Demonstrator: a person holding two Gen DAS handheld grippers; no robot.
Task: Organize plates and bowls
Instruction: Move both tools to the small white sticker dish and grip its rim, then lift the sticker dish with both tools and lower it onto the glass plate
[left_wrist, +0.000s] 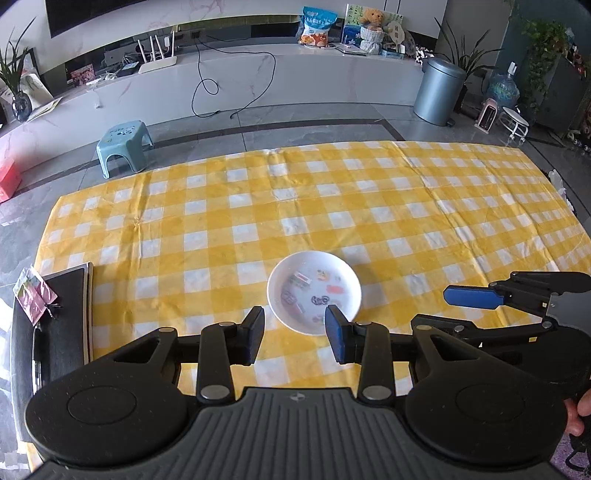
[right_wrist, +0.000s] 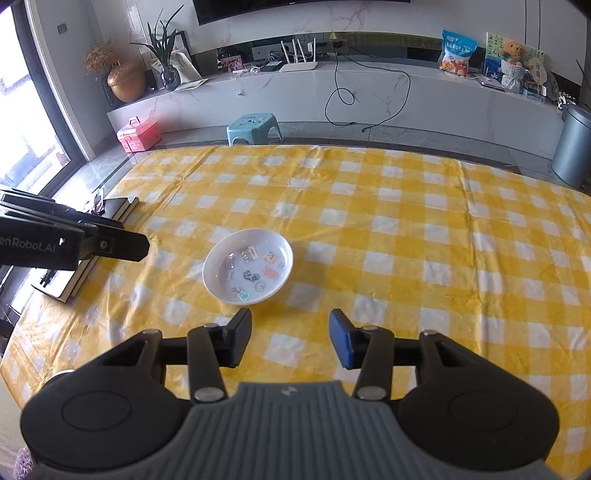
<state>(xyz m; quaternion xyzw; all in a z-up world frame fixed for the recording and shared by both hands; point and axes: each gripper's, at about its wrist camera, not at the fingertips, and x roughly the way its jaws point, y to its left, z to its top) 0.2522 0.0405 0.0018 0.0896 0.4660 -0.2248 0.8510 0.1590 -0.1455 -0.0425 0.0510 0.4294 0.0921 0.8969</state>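
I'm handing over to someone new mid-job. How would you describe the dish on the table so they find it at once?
Find the yellow-and-white checked tablecloth that covers the table. Near its front edge, just ahead of both open grippers, sits a white shallow dish. It is the only crockery on the cloth, with small colourful cartoon prints inside; the dark notebooks lie at the left edge.

Checked tablecloth (left_wrist: 406, 206) (plate (left_wrist: 314, 291), notebook (left_wrist: 64, 314))

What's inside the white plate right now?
The white plate shows only small colourful cartoon pictures on its inner surface, seemingly printed decoration or stickers. No food or other dish sits in it. It rests on the yellow checked tablecloth; what lies beneath it is hidden.
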